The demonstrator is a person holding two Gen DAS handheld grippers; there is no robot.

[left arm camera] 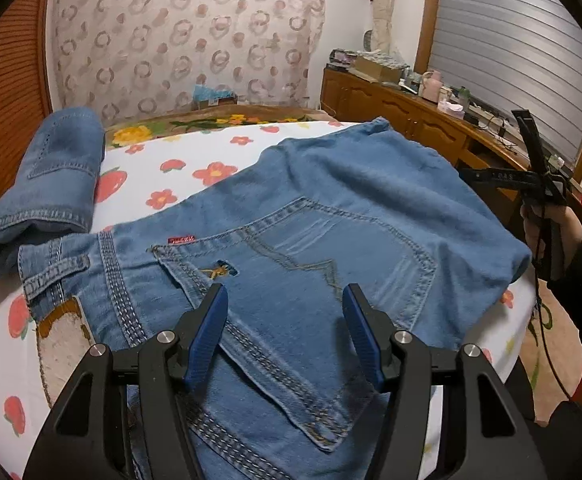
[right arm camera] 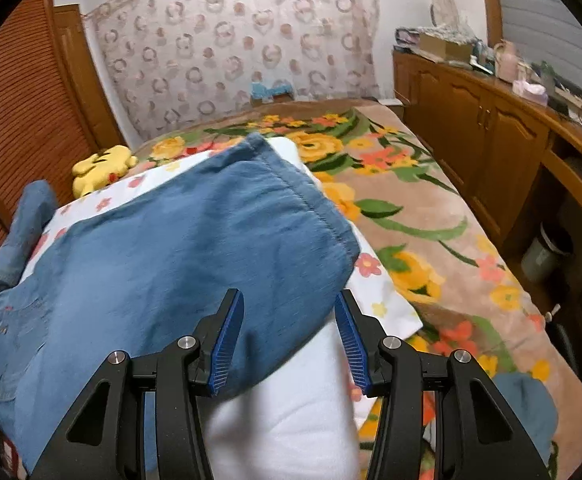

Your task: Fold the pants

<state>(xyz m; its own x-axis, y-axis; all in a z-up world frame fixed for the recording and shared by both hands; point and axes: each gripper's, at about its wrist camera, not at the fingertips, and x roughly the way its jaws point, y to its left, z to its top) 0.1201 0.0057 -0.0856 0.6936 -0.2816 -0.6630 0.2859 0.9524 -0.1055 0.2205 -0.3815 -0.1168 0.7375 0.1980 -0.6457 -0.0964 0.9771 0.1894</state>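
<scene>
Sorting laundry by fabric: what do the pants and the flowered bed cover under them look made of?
Pants: blue denim, by the contrast double stitching, rivets and stitched back pocket; faded, matte. Flowered bed cover: apparently plush fleece, soft fuzzy surface with printed flowers; exact fibre unclear.

Patterned curtain (left arm camera: pixel 183 36), wooden sideboard (left arm camera: pixel 403 116)

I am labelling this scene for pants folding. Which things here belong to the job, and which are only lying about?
Belong to the job:
- blue jeans
- left gripper, open
- right gripper, open
- flower-print white sheet

Lying about:
- folded denim piece
- yellow plush toy
- pink jug on the wooden cabinet
- floral blanket
</scene>
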